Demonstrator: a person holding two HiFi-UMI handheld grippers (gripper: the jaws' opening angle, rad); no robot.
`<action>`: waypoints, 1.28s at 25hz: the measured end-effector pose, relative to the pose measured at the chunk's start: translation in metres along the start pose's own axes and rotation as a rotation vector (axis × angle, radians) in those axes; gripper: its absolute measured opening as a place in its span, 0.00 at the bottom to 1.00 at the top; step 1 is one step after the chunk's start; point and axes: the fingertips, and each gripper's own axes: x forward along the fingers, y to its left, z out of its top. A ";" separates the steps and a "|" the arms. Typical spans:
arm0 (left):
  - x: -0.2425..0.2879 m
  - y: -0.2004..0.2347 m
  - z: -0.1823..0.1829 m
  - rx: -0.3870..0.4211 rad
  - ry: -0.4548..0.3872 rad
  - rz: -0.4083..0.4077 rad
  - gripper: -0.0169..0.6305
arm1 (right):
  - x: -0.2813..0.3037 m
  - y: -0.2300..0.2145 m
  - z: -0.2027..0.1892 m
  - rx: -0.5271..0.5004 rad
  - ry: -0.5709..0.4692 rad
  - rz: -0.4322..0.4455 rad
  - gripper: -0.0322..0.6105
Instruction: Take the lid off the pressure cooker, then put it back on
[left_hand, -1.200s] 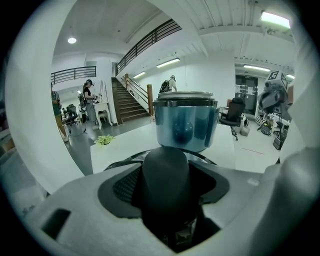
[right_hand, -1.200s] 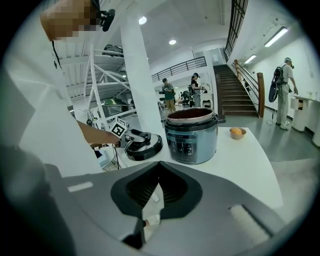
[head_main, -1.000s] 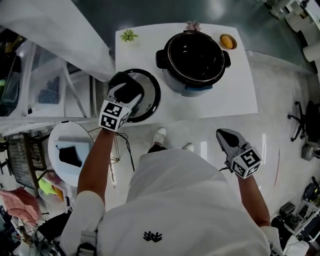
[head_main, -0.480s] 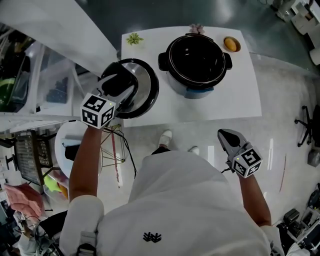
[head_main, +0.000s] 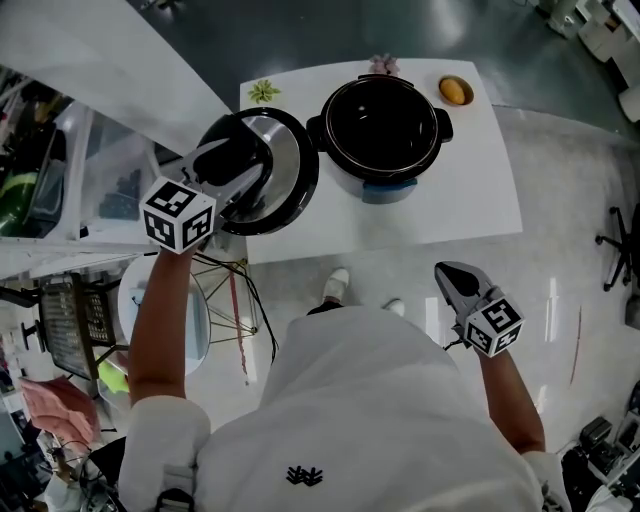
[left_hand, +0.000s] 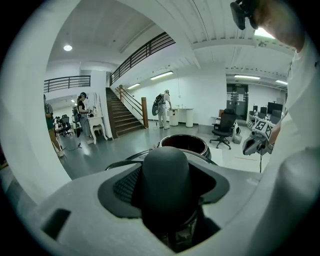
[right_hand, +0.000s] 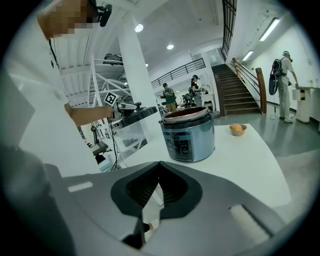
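Left fingers (left_hand: 125, 186) grip the round lid's (head_main: 285, 170) domed black knob (left_hand: 165, 175); right fingers (right_hand: 172, 190) closed.

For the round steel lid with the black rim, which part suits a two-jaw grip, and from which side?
The domed black knob at the centre of the lid, from above and the person's side: it stands proud and fits between the jaws, as the left gripper shows.
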 end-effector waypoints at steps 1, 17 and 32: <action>0.002 -0.001 0.004 0.007 0.001 -0.008 0.47 | -0.001 -0.001 -0.001 0.002 -0.001 -0.001 0.07; 0.067 -0.039 0.065 0.112 0.014 -0.165 0.47 | -0.027 -0.021 -0.005 0.048 -0.037 -0.067 0.07; 0.149 -0.082 0.102 0.201 0.028 -0.295 0.47 | -0.063 -0.039 -0.024 0.110 -0.067 -0.183 0.07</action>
